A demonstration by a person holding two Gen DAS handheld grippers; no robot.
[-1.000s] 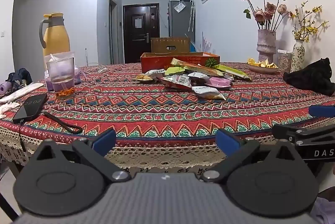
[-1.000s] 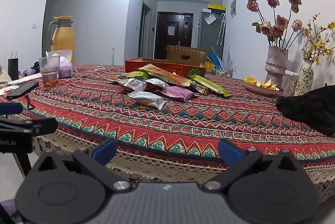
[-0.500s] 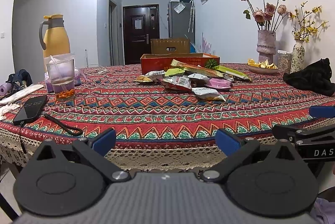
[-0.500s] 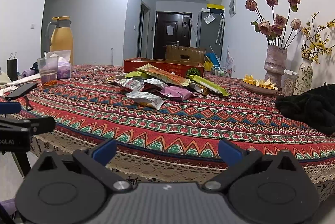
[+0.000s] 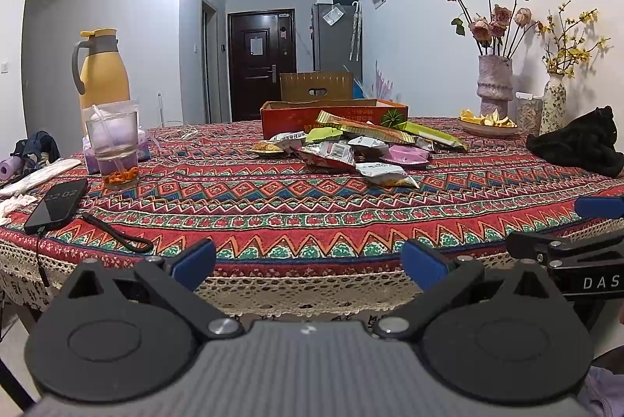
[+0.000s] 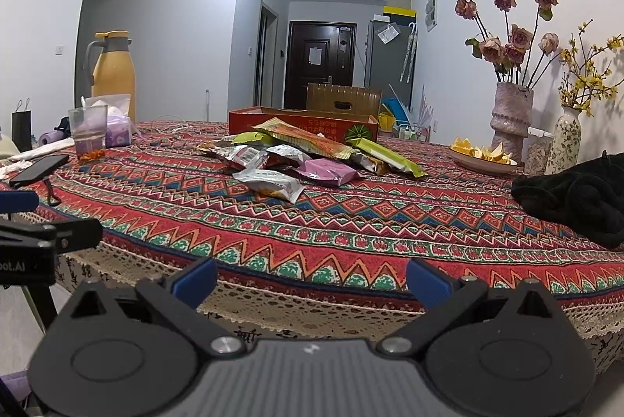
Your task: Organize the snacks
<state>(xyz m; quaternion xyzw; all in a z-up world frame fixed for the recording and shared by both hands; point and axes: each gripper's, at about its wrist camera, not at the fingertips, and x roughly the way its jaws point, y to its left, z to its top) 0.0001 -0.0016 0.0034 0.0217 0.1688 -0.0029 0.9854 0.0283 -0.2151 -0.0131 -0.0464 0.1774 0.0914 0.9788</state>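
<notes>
A heap of snack packets point(image 5: 351, 148) point(image 6: 296, 159) lies mid-table in front of a shallow red cardboard box point(image 5: 335, 114) point(image 6: 304, 124). Nearest to me is a silver packet point(image 5: 386, 175) point(image 6: 273, 183), with a purple packet point(image 5: 405, 156) point(image 6: 327, 170) behind it. Long green and orange packets point(image 6: 312, 140) lean on the box's front wall. My left gripper point(image 5: 308, 261) is open at the near table edge, holding nothing. My right gripper point(image 6: 310, 274) is open too, also short of the edge, far from the heap.
On the patterned tablecloth point(image 5: 273, 206) stand a yellow jug point(image 5: 102, 70), a glass cup point(image 5: 115, 148) and a phone with a strap point(image 5: 58, 202) on the left. At the right are flower vases point(image 6: 511, 120), a plate of peel point(image 6: 481, 155) and black cloth point(image 6: 577, 194).
Both wrist views have risen a little and moved slightly toward the table. The packets and other table items have not moved. Both grippers stay open.
</notes>
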